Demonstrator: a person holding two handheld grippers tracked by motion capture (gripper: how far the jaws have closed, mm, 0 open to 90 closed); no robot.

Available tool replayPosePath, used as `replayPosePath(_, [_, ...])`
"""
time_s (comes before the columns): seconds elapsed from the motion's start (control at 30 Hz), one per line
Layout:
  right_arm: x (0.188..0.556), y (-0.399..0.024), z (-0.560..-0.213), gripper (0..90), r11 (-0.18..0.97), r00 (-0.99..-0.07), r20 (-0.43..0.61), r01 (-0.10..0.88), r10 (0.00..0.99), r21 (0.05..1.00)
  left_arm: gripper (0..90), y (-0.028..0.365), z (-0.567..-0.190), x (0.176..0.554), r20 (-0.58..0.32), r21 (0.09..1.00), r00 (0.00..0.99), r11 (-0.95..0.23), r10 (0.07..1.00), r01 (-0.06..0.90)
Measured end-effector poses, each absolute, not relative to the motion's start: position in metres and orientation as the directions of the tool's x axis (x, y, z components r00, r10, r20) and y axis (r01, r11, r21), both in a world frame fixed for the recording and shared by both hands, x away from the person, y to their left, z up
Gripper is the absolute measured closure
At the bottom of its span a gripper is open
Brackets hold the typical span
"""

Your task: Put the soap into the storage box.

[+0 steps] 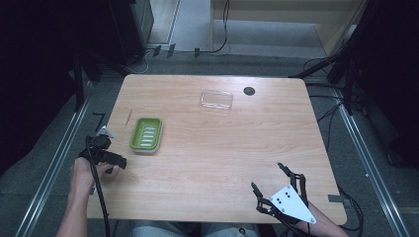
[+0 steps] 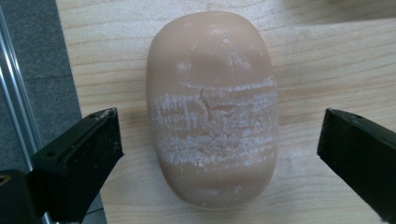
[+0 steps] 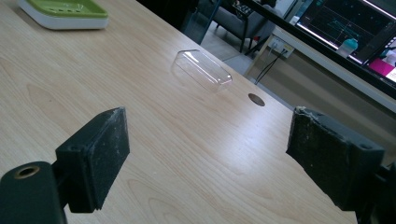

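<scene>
Left gripper [image 2: 219, 140] wide over the soap [image 2: 212, 109], jaws either side, not touching; soap flat on the table [image 1: 217, 143] by the near left edge (surface scuffed white). Right gripper [image 1: 279, 185] wide, nothing between, near right.

A light wooden table [image 1: 212, 163] carries a green soap dish [image 1: 146, 134] toward its left side, with a tan bar of soap [image 2: 212, 109] nearer the person than the dish at the left edge, a clear plastic lid [image 1: 217, 99] well beyond and right of the dish, and a dark round hole [image 1: 249, 91] just right of that lid.
</scene>
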State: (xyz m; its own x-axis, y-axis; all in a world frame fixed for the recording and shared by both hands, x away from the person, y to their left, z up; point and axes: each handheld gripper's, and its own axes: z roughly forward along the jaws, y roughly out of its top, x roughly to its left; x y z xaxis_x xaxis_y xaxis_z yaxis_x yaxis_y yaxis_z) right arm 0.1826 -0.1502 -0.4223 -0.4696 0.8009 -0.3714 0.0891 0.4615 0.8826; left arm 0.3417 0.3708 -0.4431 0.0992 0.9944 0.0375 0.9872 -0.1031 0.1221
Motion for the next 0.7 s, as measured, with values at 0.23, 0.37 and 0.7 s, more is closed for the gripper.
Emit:
replayPosePath(0.23, [0.1826, -0.1503, -0.4223, 13.2, 0.461, -0.469, -0.371, 0.089, 0.802, 0.883, 13.4, 0.3706, -0.4433, 0.3417, 0.052, 0.13, 0.089, -0.095, 0.995, 0.987])
replayPosePath(0.37, [0.1825, -0.1502, -0.4223, 13.2, 0.462, -0.468, -0.374, 0.086, 0.8, 0.883, 18.3, 0.3722, -0.4436, 0.3418, 0.045, 0.138, 0.085, -0.09, 0.995, 0.986])
replayPosePath(0.7, [0.1825, -0.1503, -0.4223, 13.2, 0.462, -0.467, -0.374, 0.085, 0.801, 0.883, 27.2, 0.3703, -0.4439, 0.3425, 0.051, 0.139, 0.087, -0.093, 0.995, 0.986])
